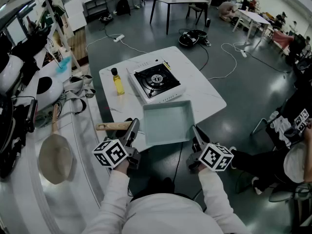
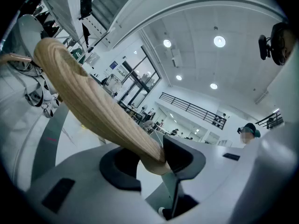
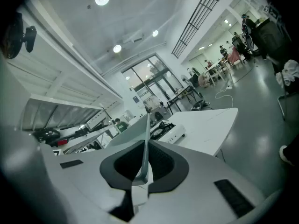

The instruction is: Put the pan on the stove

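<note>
The pan [image 1: 168, 122] is square and pale green, with a wooden handle [image 1: 113, 126] pointing left. It hangs over the near edge of the white table [image 1: 207, 94], just in front of the portable stove [image 1: 157, 81]. My left gripper [image 1: 132, 129] is shut on the handle; in the left gripper view the wooden handle [image 2: 93, 101] runs up and left out of the left gripper [image 2: 154, 160]. My right gripper [image 1: 195, 133] is shut on the pan's right rim; in the right gripper view the thin rim [image 3: 145, 139] stands edge-on in the right gripper [image 3: 144, 167], with the stove [image 3: 166, 129] beyond it.
A bottle of yellow oil [image 1: 118, 82] stands on the table left of the stove. A curved white bench on the left carries a round wooden-handled pan [image 1: 55, 155] and other gear. A seated person [image 1: 292, 160] is at the right. Cables [image 1: 229, 57] cross the floor behind the table.
</note>
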A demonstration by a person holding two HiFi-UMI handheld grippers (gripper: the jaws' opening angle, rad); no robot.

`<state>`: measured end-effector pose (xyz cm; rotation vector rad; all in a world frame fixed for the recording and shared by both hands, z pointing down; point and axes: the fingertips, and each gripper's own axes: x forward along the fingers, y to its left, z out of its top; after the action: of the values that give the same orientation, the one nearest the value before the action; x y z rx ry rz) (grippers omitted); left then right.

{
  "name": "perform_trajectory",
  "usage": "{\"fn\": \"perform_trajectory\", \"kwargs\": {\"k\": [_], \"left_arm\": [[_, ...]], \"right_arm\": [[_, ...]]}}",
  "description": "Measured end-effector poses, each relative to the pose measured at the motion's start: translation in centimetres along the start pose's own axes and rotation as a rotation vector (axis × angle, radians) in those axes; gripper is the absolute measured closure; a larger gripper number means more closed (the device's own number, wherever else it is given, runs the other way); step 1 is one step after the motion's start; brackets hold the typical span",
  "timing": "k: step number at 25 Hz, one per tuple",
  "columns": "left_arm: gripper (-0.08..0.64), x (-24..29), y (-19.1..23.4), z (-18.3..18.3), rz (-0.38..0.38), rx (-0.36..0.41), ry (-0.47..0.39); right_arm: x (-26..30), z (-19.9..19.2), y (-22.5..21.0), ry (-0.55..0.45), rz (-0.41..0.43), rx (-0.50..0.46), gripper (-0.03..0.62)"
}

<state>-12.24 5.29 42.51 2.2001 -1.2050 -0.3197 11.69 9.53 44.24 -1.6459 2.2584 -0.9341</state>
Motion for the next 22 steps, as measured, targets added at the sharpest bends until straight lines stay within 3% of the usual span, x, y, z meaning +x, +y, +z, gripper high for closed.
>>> {"fn": "perform_trajectory", "kwargs": {"k": [22], "left_arm": [[0.399,1.3,-0.9,-0.8,0.049,0.007,-0.014]], "right_arm": [[1.0,1.1,-2.1,0.036,0.043,0.007,0.543]]}}
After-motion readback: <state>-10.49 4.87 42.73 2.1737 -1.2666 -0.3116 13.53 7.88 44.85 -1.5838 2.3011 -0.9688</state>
